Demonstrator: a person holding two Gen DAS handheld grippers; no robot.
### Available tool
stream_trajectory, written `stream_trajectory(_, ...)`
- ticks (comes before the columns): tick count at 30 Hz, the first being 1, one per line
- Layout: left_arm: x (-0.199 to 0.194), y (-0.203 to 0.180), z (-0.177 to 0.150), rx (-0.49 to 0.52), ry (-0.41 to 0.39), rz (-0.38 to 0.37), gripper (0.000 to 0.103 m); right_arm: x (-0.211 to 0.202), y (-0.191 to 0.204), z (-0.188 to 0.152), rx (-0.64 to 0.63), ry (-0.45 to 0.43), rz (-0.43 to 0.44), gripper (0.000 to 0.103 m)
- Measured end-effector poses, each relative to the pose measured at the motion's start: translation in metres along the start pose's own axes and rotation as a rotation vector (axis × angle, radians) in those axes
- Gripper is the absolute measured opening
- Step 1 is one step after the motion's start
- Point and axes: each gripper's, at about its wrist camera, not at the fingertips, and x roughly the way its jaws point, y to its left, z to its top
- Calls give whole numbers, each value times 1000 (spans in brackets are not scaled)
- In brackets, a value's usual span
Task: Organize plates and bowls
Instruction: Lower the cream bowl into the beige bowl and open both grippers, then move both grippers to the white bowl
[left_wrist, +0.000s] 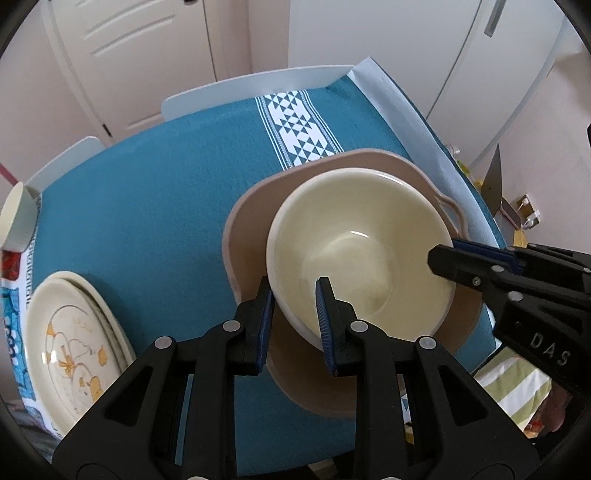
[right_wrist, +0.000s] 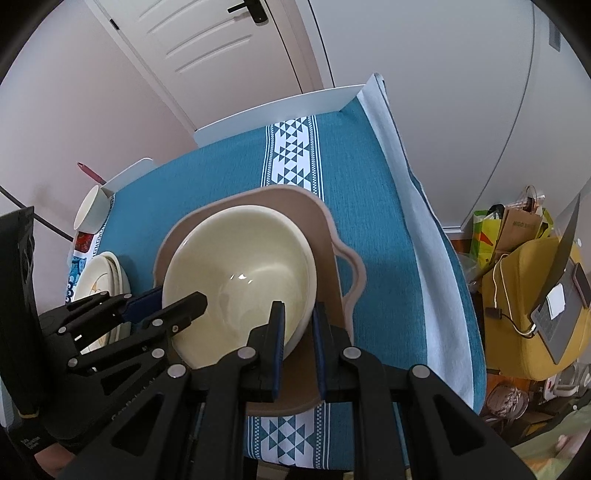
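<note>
Through the left wrist camera, the left gripper (left_wrist: 295, 317) is straddling the near rim of the cream bowl (left_wrist: 360, 254), one finger outside the wall and the other inside, its blue pads (left_wrist: 325, 317) lying close along the rim with the jaws only partly apart; I cannot tell for certain whether they are pressing the wall. The bowl is sitting just ahead of this gripper inside a brown handled dish (left_wrist: 255, 206), which is resting on the teal-clothed worktop (left_wrist: 147, 206). To the right of the left gripper, the right gripper (left_wrist: 448, 254) is reaching in over the bowl's far-right rim, one finger inside the bowl and one outside. To the left of the left gripper, a stack of cream plates (left_wrist: 74, 339) with a yellow cartoon print is lying near the worktop edge, and farther ahead on the left a small cream cup (left_wrist: 16, 218) is lying on its side.

Through the right wrist camera, the right gripper (right_wrist: 299, 332) is straddling the bowl's (right_wrist: 240, 273) near-right rim in the same way, jaws narrowly parted around the wall. The brown dish (right_wrist: 328, 229) is showing its handle just ahead and right of this gripper. The left gripper (right_wrist: 166, 302) is coming in from the left over the bowl's opposite rim. Beyond it, the plates (right_wrist: 99, 273) and the cup (right_wrist: 90, 214) are lying on the left.
</note>
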Motion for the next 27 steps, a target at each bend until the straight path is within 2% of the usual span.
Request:
stream_trajectory(5, -8, 2, 3, -13, 3, -6, 21, -14, -2, 3, 2, -23, 5, 14)
stream_trajectory(10, -32, 11, 6, -40, -37, -62, 21, -33, -4, 12, 18, -53, 17, 14)
stream_trajectory(14, -56, 20, 9, -47, -61, -42, 21, -50, 1, 24, 25, -87, 61, 15)
stream_trajectory(15, -61, 24, 9, -53, -67, -39, 21, -55, 4, 29, 18, -99, 69, 23)
stream_trajectory(16, -67, 29, 10, -64, -74, -38, 21, -60, 8, 33, 10, -111, 83, 38)
stream_trajectory(17, -74, 35, 9, -79, -84, -39, 22, -64, 11, 36, 5, -122, 98, 49)
stream_trajectory(18, -79, 40, 9, -91, -91, -38, 23, -68, 16, 40, -4, -138, 118, 67)
stream_trajectory(19, -85, 45, 9, -104, -97, -34, 27, -73, 22, 45, -17, -154, 138, 75)
stream_trajectory(21, -99, 59, 7, -144, -126, -24, 50, -79, 34, 53, -51, -172, 159, 79)
stream_trajectory(22, -106, 66, 6, -168, -148, -16, 78, -81, 42, 57, -72, -180, 169, 81)
stream_trajectory(23, -115, 75, 3, -194, -179, -5, 95, -82, 50, 60, -91, -188, 180, 84)
stream_trajectory(25, -135, 95, -2, -252, -233, 27, 99, -83, 65, 67, -126, -195, 201, 85)
stream_trajectory(27, -146, 114, -5, -297, -254, 46, 99, -83, 80, 73, -164, -197, 223, 85)
